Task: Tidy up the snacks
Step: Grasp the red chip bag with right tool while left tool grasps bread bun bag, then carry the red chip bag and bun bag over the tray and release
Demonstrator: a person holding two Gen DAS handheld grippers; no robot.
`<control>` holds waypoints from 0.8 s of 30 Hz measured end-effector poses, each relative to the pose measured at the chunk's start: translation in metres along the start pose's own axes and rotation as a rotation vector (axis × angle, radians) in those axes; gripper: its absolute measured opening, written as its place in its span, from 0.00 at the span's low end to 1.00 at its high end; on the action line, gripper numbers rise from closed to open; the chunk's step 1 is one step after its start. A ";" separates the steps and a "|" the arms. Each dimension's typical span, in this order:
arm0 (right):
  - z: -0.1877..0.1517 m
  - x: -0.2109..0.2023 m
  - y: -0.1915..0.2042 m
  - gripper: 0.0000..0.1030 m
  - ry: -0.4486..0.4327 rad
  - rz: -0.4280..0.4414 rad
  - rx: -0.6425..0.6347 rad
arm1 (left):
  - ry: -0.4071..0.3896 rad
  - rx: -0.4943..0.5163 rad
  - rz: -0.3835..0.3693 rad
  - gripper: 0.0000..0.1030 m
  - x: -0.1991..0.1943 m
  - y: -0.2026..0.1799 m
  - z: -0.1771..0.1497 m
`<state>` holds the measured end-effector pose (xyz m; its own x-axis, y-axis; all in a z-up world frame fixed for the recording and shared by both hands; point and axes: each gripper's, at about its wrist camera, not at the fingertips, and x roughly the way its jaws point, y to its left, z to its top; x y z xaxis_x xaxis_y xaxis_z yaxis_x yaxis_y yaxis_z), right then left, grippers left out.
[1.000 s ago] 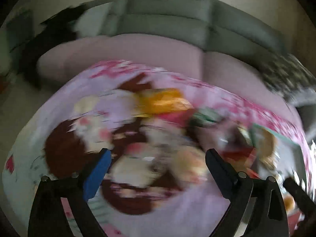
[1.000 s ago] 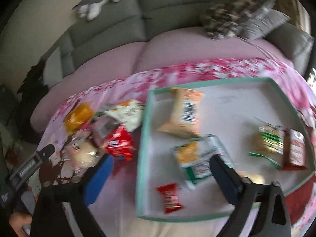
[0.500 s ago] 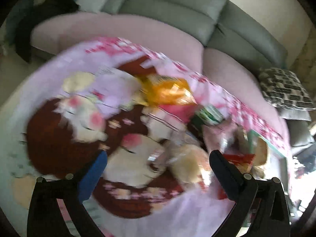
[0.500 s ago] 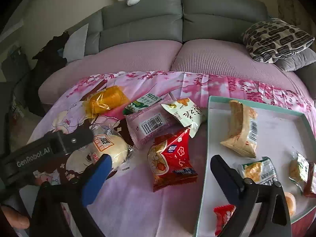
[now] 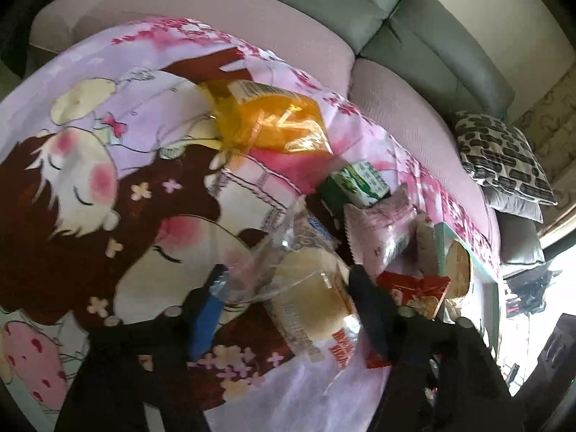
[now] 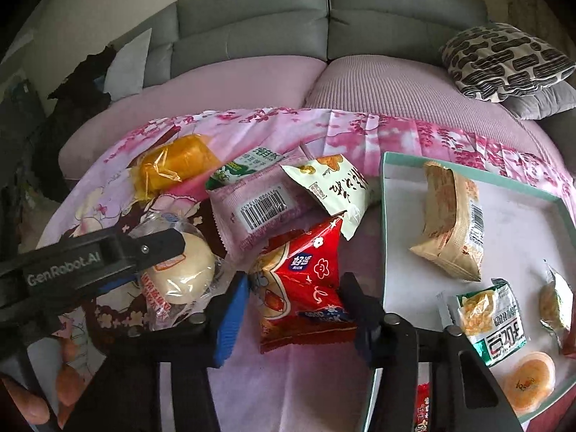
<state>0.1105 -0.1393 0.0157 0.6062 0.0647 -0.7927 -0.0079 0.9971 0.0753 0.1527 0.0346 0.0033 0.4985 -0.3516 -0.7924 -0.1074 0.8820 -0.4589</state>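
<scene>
Grey sofa [image 6: 324, 18] fills the back of both views, with pink seat cushions [image 6: 360, 82] and a black-and-white patterned pillow [image 6: 504, 61] at its right end. Over the table in front lies a pink cartoon-print cloth [image 5: 108, 180]. On the right part of it sits a shallow white tray with a teal rim [image 6: 383, 216], holding a tan bag [image 6: 450, 223], a green-and-white packet [image 6: 493, 320], an orange jelly cup [image 6: 527, 387] and some smaller packets at its far right edge.

Left of the tray the loose snacks lie in a heap: an orange wrapped pack [image 6: 176, 165] farthest left, a green-and-white carton [image 6: 244, 169], a pink bag with a barcode [image 6: 259, 208], and a white bag with orange print [image 6: 334, 187] overlapping it.

Right gripper [image 6: 293, 315] has just been closing its jaws, and a red snack bag [image 6: 306, 280] stands between them; both fingers sit at the bag's sides, appearing to pinch it. Left gripper [image 5: 288, 302] has likewise just been closing, around a clear-wrapped round bun [image 5: 313, 298]; its dark finger [image 5: 370, 309] lies against the bun's right side, while the blue pad [image 5: 208, 309] touches the loose wrapper on the left. A hand [image 6: 46, 388] shows at the lower left corner of the right wrist view.
</scene>
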 end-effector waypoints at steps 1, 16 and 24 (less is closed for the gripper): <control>0.000 0.000 0.000 0.48 -0.001 0.004 0.002 | -0.001 0.001 -0.014 0.54 0.000 -0.001 -0.001; 0.007 -0.043 -0.008 0.42 -0.096 0.099 0.034 | -0.122 0.040 -0.007 0.41 -0.040 -0.008 0.003; 0.017 -0.068 -0.052 0.42 -0.170 0.052 0.137 | -0.169 0.129 -0.054 0.41 -0.056 -0.044 0.004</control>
<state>0.0836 -0.1967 0.0760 0.7336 0.0969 -0.6727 0.0579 0.9773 0.2039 0.1332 0.0168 0.0700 0.6385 -0.3517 -0.6846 0.0288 0.8998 -0.4354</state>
